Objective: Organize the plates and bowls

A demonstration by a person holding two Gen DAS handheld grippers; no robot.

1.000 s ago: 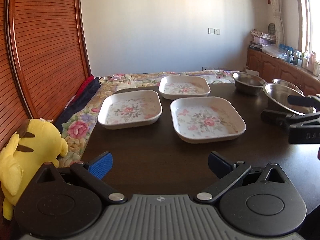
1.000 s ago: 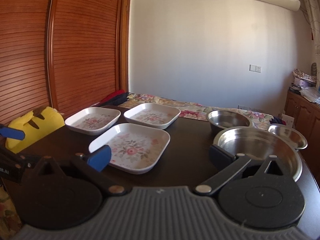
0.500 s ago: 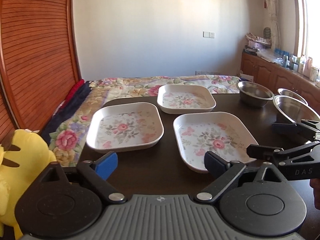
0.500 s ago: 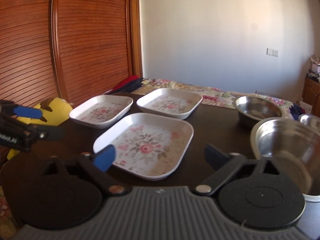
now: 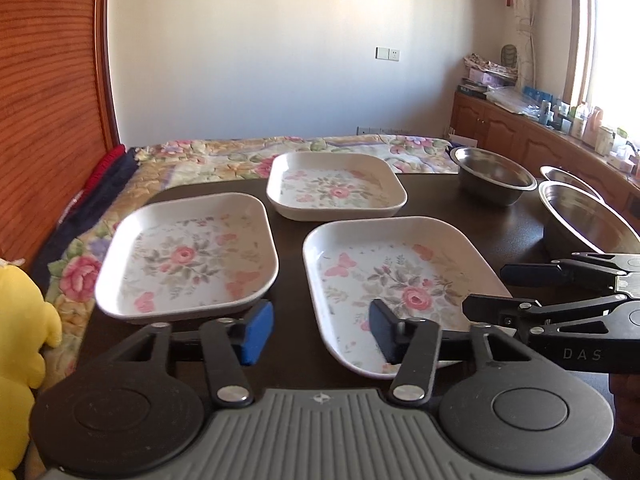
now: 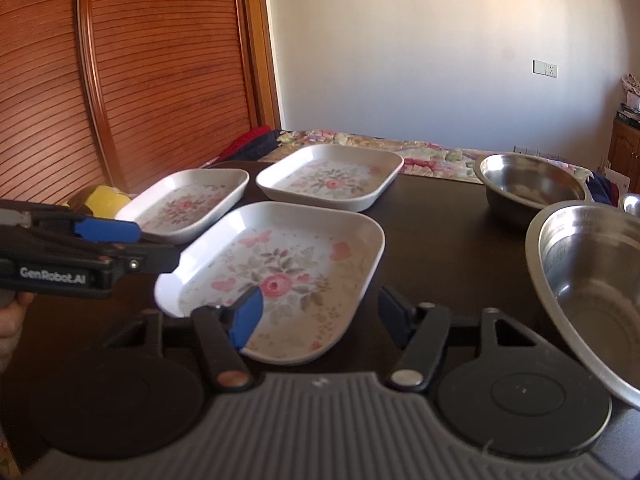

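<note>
1. Left wrist view, risk. I am heading my left gripper [image 5: 320,330] at the gap between two white square floral melamine plates on the dark wooden tabletop [image 5: 440,196]: the left plate [image 5: 188,258] and the near plate [image 5: 400,288]. The right finger already overlaps the near plate's left rim. If the jaws close here, I judge they could pinch neither rim or nudge both plates sideways. The far floral plate [image 5: 336,186] sits behind, apart from both.

2. Left wrist view, gripper. The jaws are closing, roughly half spread. Only bare tabletop lies between them; the pads [image 5: 258,330] press on nothing that I can see, so the gripper is empty.

3. Right wrist view, risk. My right gripper [image 6: 320,316] straddles the near corner of the near plate [image 6: 280,272]. The large stainless-steel bowl [image 6: 592,284] stands just beside the right finger. I judge that a sideways drift could knock it. A smaller steel bowl [image 6: 528,188] stands farther back. The left gripper [image 6: 120,248] is near the same plate, so both tools could collide.

4. Right wrist view, gripper. The jaws are closing with the plate's corner between them. The blue pad [image 6: 248,318] overlaps the rim, but I see no firm pinch, so nothing is held yet.
</note>
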